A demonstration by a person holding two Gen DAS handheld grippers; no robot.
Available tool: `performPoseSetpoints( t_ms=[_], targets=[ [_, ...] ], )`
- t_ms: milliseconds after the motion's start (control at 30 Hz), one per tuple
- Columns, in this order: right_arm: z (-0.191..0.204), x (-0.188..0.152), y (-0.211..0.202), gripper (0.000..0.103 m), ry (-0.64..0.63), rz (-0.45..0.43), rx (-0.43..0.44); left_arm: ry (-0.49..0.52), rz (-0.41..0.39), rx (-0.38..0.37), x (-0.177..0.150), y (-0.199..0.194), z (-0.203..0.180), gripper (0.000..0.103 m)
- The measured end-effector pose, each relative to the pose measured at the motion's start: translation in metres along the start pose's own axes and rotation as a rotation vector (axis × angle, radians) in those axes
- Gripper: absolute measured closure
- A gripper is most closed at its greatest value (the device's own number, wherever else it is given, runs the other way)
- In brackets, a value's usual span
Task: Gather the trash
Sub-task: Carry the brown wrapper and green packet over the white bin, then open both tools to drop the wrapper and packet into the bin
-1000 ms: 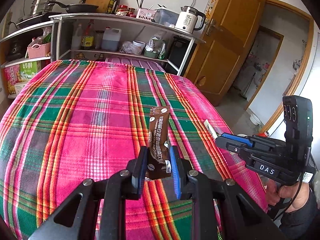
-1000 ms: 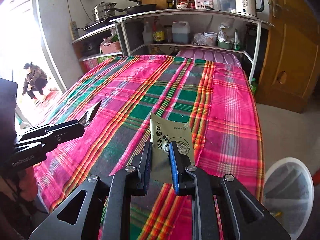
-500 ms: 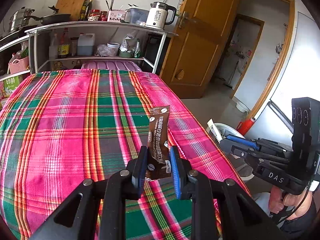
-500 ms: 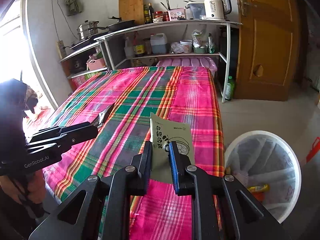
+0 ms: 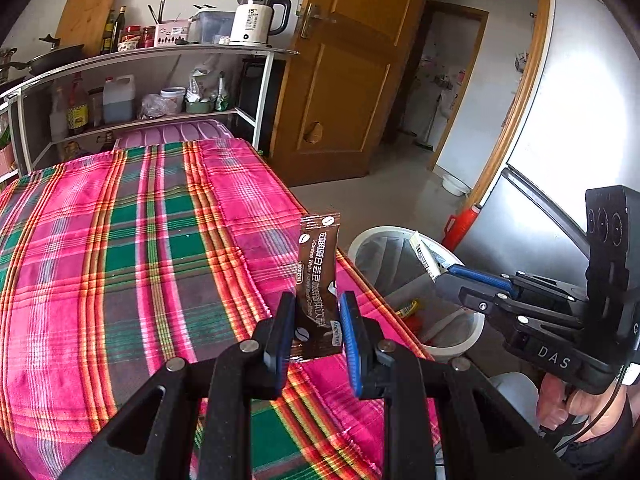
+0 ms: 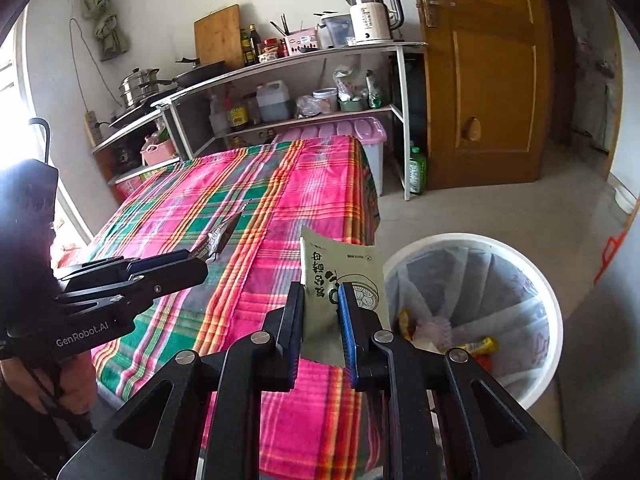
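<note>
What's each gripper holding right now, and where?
Left gripper: brown coffee sachet, pinched at its lower end. Right gripper: green packet, gripped at its lower part.

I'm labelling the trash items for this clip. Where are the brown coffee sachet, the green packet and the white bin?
brown coffee sachet (image 5: 316, 268), left wrist view, printed middle.
green packet (image 6: 340, 268), right wrist view, upper printed face.
white bin (image 6: 554, 320), right wrist view, right rim.

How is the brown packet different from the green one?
The brown packet is dark, long and narrow; the green packet is pale olive and wider. The brown one carries coffee-bean pictures, the green one a drawing of a round basket. The left gripper holds the brown one, the right gripper the green one. Both stand upright, pinched at the lower end, near the white bin.
</note>
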State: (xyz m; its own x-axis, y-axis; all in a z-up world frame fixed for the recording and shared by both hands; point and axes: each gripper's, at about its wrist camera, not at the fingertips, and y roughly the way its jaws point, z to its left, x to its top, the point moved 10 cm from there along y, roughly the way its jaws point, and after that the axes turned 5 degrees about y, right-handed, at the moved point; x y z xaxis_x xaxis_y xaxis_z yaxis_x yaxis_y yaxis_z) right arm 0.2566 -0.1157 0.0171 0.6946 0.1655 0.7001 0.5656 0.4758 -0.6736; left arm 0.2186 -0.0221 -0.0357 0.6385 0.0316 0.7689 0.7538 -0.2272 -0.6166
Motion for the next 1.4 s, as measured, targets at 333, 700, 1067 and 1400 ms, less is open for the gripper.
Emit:
performPoseSetpoints(
  t_ms=[333,700,1067,1400],
  targets=[
    [-0.046,-0.005,-0.008,0.085,0.075,-0.008,-0.056,0.051,0.035,-0.053,0.006,0.034,-0.040,0.079],
    [-0.096,-0.013,-0.006,0.085,0.162,-0.002,-0.106,0.082,0.085,-0.107,0.010,0.070,-0.071,0.079],
    [-0.136,-0.029,0.010,0.085,0.241,0.041,-0.141,0.095,0.160,-0.143,0.002,0.111,-0.098,0.079],
    [-0.155,-0.046,0.026,0.083,0.279,0.099,-0.157,0.114,0.220,-0.174,-0.007,0.133,-0.116,0.079]
  ],
)
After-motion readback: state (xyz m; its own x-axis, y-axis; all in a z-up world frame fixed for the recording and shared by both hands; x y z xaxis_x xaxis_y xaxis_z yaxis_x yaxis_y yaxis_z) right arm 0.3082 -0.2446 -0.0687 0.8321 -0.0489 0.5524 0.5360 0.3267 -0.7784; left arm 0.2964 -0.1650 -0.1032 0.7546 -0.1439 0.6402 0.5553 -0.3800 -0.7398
